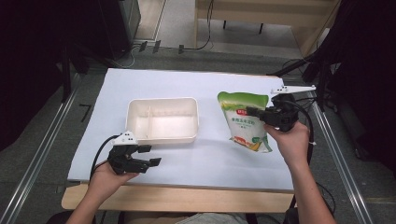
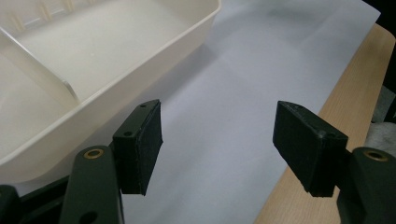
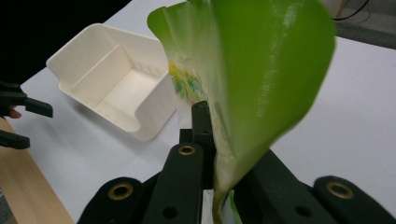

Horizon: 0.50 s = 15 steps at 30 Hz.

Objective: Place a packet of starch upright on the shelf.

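Observation:
A green and white food pouch [image 1: 243,120] is lifted off the white sheet at the right, its lower end hanging toward the table. My right gripper [image 1: 254,113] is shut on the pouch's edge, and in the right gripper view the green pouch [image 3: 252,79] rises pinched between the jaws. A cream two-compartment bin [image 1: 162,120] sits empty in the middle of the sheet. My left gripper [image 1: 152,156] hovers near the front edge, just in front of the bin's near left corner, open with nothing between its pads [image 2: 144,144].
A white sheet [image 1: 196,84] covers the wooden table [image 1: 187,198], whose front edge shows bare. Metal rails run along both sides. Cables and dark equipment stand on the floor beyond the far edge. The bin's divider [image 2: 42,70] shows in the left gripper view.

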Motion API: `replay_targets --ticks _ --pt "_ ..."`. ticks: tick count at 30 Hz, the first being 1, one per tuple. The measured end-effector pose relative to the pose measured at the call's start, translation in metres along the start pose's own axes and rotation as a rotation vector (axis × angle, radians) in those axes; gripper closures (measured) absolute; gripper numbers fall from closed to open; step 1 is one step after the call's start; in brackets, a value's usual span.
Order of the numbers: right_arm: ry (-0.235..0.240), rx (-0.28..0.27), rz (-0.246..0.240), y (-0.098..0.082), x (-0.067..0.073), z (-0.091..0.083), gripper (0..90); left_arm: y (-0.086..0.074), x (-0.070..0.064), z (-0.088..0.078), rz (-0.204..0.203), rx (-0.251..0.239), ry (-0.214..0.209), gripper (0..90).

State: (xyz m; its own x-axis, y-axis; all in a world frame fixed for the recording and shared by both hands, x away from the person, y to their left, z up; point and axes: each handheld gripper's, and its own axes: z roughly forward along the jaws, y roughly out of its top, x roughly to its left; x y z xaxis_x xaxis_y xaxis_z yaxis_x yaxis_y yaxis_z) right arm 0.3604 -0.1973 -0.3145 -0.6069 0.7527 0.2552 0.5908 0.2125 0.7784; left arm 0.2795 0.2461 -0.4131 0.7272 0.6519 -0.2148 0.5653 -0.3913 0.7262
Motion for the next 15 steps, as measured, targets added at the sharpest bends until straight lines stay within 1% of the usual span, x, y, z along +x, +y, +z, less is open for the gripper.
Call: replay_targets --ticks 3,5,8,12,15 --pt "0.003 -0.003 0.0 0.003 0.003 0.0 90.0 0.0 0.0 0.0 0.0 -0.006 -0.003 33.6" --pt "0.011 -0.002 -0.008 0.008 0.007 0.001 90.0 0.0 0.0 0.0 -0.001 -0.006 -0.006 33.6" --pt "0.018 0.001 -0.014 0.012 0.01 0.002 90.0 0.0 -0.001 0.001 0.001 -0.004 -0.004 33.6" --pt "0.04 0.013 -0.028 0.023 0.015 0.004 90.0 0.0 -0.001 0.001 0.002 -0.004 -0.004 33.5" --pt "0.052 0.017 -0.035 0.028 0.018 0.006 90.0 0.0 -0.001 0.001 -0.001 -0.002 -0.006 33.5"
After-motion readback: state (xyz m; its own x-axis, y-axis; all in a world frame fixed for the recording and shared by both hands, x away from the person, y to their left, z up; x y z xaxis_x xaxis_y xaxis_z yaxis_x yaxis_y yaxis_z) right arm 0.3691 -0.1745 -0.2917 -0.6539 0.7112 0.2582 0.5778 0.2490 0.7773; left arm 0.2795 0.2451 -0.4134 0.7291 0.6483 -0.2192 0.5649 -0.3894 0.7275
